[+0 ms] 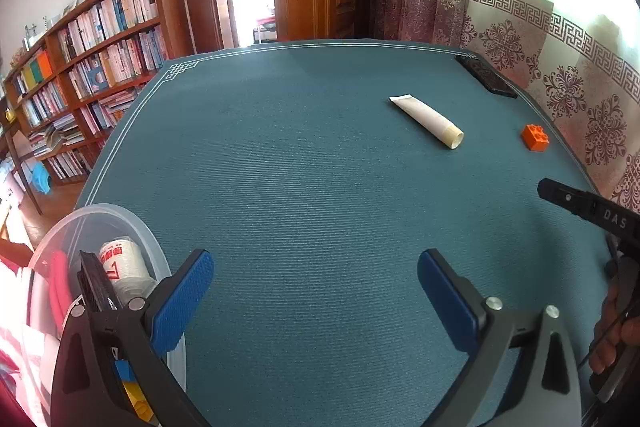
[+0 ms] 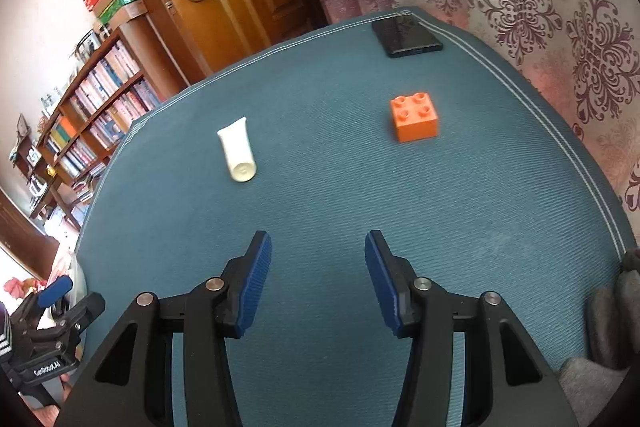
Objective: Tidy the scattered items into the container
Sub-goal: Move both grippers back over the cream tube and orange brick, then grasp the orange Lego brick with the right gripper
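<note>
Right gripper [image 2: 318,279] released, empty — orange studded plastic brick [image 2: 414,117] ahead on teal table [image 2: 320,187]; best squared across flat sides. Left gripper [image 1: 314,301] released beside clear plastic container [image 1: 120,223].

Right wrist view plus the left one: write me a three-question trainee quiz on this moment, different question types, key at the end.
1. True or false: the orange brick lies inside the clear container.
2. Which lies nearest the curtain? A white tube B black phone C orange brick
3. Fill in: both grippers, left and right, have their jaws ____.

Key: 1 false, it sits on the blue mat; 2 B; 3 open.
</note>
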`<move>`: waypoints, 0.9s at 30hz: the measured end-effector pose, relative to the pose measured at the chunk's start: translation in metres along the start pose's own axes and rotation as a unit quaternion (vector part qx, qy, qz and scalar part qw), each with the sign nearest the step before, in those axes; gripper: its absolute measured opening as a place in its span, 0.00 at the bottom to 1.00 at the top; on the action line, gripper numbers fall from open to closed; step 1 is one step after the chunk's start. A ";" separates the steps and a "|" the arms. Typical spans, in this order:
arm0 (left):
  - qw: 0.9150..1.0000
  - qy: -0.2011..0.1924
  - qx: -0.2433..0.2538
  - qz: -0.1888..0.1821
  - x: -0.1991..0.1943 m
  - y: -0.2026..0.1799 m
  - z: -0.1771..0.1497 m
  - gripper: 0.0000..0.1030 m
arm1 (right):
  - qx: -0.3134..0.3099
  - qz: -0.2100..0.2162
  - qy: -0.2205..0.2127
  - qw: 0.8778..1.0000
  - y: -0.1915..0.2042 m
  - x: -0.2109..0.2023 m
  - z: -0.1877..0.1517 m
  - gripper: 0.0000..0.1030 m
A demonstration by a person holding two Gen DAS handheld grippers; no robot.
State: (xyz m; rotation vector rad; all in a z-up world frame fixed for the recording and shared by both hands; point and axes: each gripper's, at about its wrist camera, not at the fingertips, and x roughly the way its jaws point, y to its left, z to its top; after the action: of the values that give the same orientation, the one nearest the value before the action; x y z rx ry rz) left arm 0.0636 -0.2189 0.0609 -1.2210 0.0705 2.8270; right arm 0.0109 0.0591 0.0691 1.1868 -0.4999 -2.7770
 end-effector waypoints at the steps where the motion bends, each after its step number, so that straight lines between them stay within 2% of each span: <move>1: 1.000 0.002 0.002 -0.002 0.002 -0.002 0.001 0.99 | 0.006 -0.005 -0.004 1.000 -0.006 0.000 0.005 0.51; 8: 1.000 0.018 0.010 -0.009 0.016 -0.014 0.003 0.99 | 0.039 -0.044 -0.019 0.998 -0.042 0.009 0.039 0.51; 16: 0.999 0.034 0.008 -0.015 0.032 -0.018 0.009 0.99 | 0.036 -0.068 -0.018 0.997 -0.064 0.038 0.069 0.51; 22: 0.999 0.040 0.006 -0.017 0.042 -0.022 0.014 0.99 | 0.029 -0.079 -0.016 0.996 -0.065 0.055 0.078 0.51; 27: 0.999 0.046 0.004 -0.026 0.055 -0.032 0.024 0.99 | 0.000 -0.094 -0.027 0.995 -0.061 0.062 0.075 0.51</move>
State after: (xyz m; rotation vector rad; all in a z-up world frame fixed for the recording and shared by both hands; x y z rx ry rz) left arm 0.0109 -0.1830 0.0371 -1.3308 0.0545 2.7234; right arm -0.0827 0.1239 0.0547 1.2217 -0.4118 -2.9720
